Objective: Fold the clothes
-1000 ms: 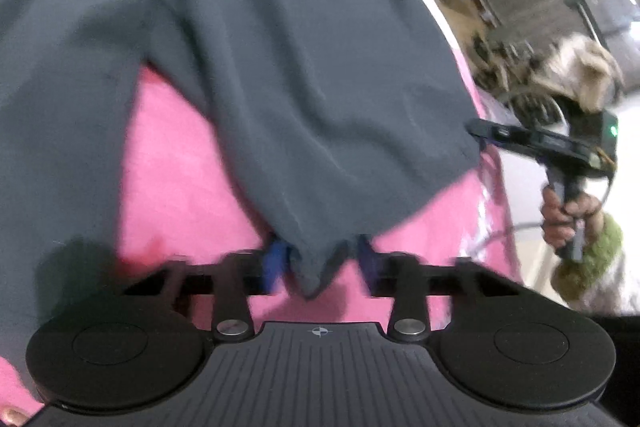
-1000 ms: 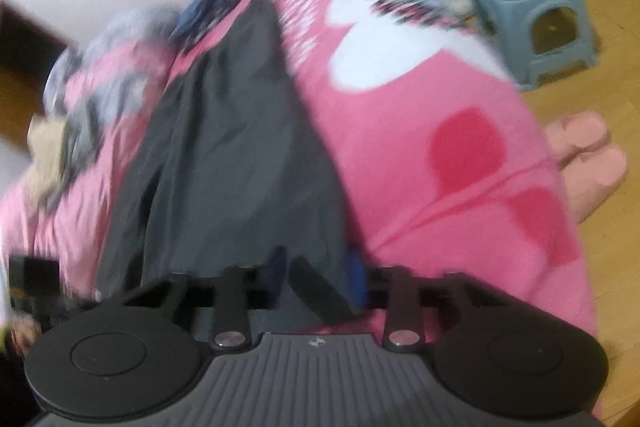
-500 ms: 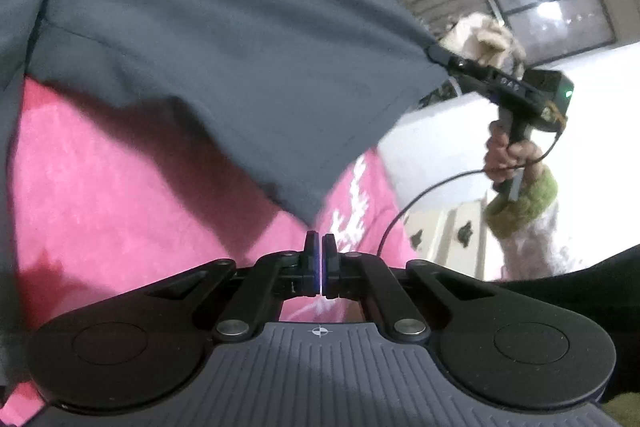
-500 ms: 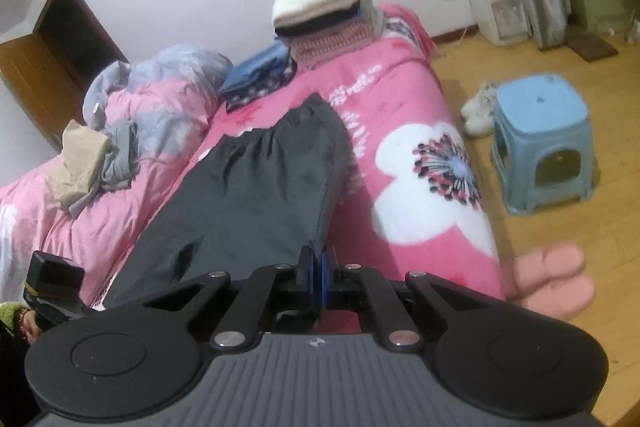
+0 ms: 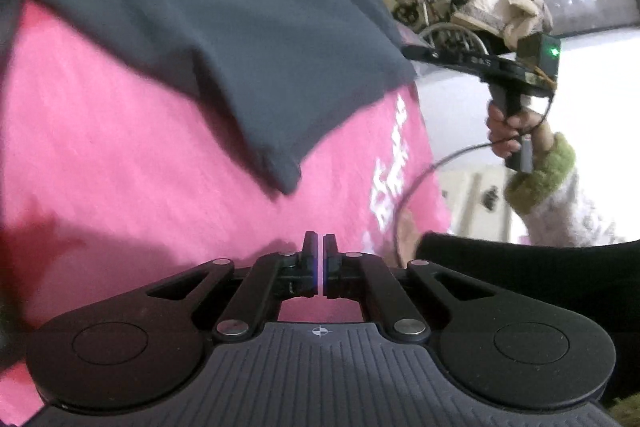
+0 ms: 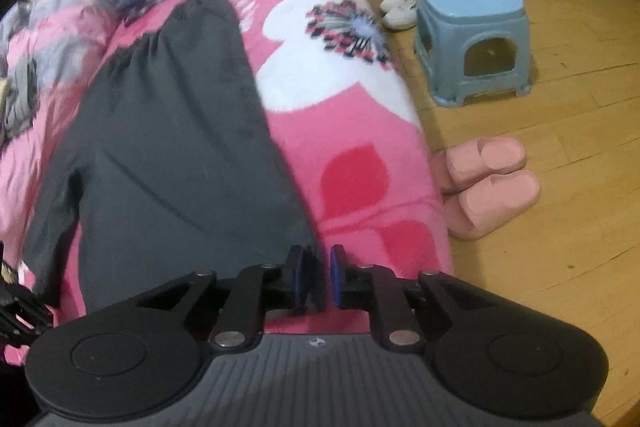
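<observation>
Dark grey trousers (image 6: 168, 147) lie flat on pink bedspread (image 6: 360, 195), hem at near edge. Left gripper (image 5: 319, 259) pressed together, empty, w/ hem just beyond. Right gripper (image 6: 322, 279) jaws just been opening, slightly spread, hem corner btwn them, pads not pressing.

left wrist: close, angled down over pink bed (image 5: 120, 155) | right wrist: steeper, toward bed's floor-side edge | shared: dark trousers (image 5: 192, 7) (image 6: 172, 147)
</observation>
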Demonstrator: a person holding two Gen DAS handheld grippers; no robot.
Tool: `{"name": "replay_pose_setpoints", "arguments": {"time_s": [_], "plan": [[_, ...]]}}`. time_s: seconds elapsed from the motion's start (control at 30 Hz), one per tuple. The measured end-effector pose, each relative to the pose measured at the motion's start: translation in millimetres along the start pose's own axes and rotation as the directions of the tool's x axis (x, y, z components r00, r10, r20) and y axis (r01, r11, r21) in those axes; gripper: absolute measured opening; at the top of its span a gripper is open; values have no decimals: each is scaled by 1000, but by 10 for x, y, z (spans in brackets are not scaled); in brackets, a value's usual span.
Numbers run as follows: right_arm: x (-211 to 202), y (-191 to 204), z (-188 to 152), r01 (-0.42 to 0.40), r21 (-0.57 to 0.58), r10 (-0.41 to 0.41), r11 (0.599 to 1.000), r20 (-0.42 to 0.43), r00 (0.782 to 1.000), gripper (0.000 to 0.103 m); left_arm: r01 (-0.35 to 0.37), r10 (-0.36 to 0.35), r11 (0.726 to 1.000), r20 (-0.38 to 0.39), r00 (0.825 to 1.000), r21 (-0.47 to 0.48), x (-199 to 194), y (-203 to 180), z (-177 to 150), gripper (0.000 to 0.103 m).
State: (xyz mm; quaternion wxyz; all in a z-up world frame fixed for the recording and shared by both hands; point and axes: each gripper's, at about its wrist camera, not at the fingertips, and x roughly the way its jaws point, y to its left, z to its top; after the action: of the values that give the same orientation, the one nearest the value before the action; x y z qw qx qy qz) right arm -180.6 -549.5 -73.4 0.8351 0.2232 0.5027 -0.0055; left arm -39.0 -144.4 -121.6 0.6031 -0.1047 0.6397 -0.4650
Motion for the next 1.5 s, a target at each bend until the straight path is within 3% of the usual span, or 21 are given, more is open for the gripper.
{"name": "replay_pose_setpoints", "arguments": {"time_s": [0.03,0.07,0.1,0.2,0.27,0.33,0.37,0.43,0.5,0.6,0.7,0.83,0.9,1.03,1.2,1.37,1.43,1.5], "plan": [[-37,-17,-6,-11,12,11,1000,19,1000,22,-19,19,1000,13,1000,-9,-18,14,13,12],[-68,-37,-10,-28,30,27,999,39,999,29,-37,38,999,26,999,-19,-37,29,27,35],[-83,-50,-8,-41,45,39,998,49,998,35,-54,55,998,38,998,-31,-45,41,45,52],[-36,-32,-22,-59,55,57,997,44,997,38,-63,68,996,69,995,-71,60,46,153,52],[15,-7,-32,-65,53,64,996,33,997,38,-57,65,994,88,994,-98,131,59,203,50],[71,40,-62,-67,35,66,997,28,997,37,-58,70,991,94,993,-121,204,56,225,34],[97,77,-72,-57,14,56,998,21,998,30,-63,75,990,89,993,-129,241,49,229,10],[122,159,-86,-26,-34,27,999,12,1000,10,-85,92,988,47,995,-132,302,23,221,1],[77,209,-63,-17,-61,18,998,19,1000,4,-69,72,991,18,997,-116,286,-37,203,0],[5,265,-13,13,-93,-10,996,35,999,3,9,-9,993,4,1000,-120,188,-105,179,0],[60,256,16,60,-110,-59,992,17,998,3,1,-5,991,-29,1000,-136,245,-70,173,0],[151,306,30,131,-126,-135,983,-25,991,5,-66,53,988,-91,994,-139,409,46,111,1],[168,340,47,166,-136,-173,977,-38,984,12,-75,64,989,-92,994,-127,405,30,91,1],[-51,547,183,326,-252,-314,911,88,945,17,-86,76,990,-94,993,-113,368,40,64,1],[103,947,439,207,-360,-151,910,179,972,17,-100,89,989,-102,991,-110,354,52,53,2],[751,1154,673,75,-390,-34,918,111,993,15,-104,93,988,-94,991,-116,358,42,22,3],[981,1037,819,169,-374,-138,912,109,984,14,-102,91,987,-93,991,-122,359,45,21,4],[958,847,1023,208,-285,-174,936,141,975,9,-99,88,988,-95,992,-122,354,60,16,4]]}}
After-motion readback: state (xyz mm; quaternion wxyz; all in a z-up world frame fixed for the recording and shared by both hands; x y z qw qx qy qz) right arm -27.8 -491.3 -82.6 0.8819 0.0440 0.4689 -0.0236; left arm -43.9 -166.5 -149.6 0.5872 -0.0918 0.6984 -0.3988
